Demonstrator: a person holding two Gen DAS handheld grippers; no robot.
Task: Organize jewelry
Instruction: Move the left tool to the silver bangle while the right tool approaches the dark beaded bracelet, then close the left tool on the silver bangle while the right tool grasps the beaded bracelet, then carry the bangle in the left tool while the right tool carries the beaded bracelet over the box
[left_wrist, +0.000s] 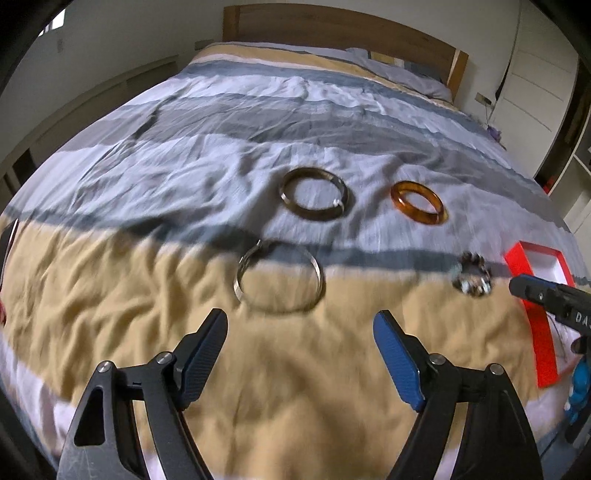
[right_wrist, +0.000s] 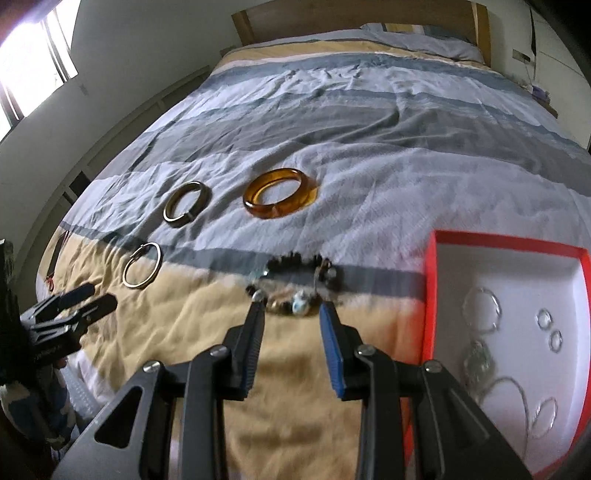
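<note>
Left gripper (left_wrist: 300, 325) gapes empty — silver bangle (left_wrist: 279, 277) flat just ahead of its tips. Right gripper (right_wrist: 291, 308) stands narrowly apart, empty — beaded bracelet (right_wrist: 295, 282) flat at its tips, stretched crosswise, box (right_wrist: 431, 295) to its right

Left gripper (left_wrist: 300, 328) angled downward, jaws spread wide, nothing between them. Right gripper (right_wrist: 291, 314) also tilted downward, jaws parted more narrowly, nothing between the pads.

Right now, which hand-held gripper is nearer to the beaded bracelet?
Right. The right hand-held gripper hovers directly before the beaded bracelet, its fingertips flanking it. The left hand-held gripper faces the thin silver bangle, farther left.
</note>
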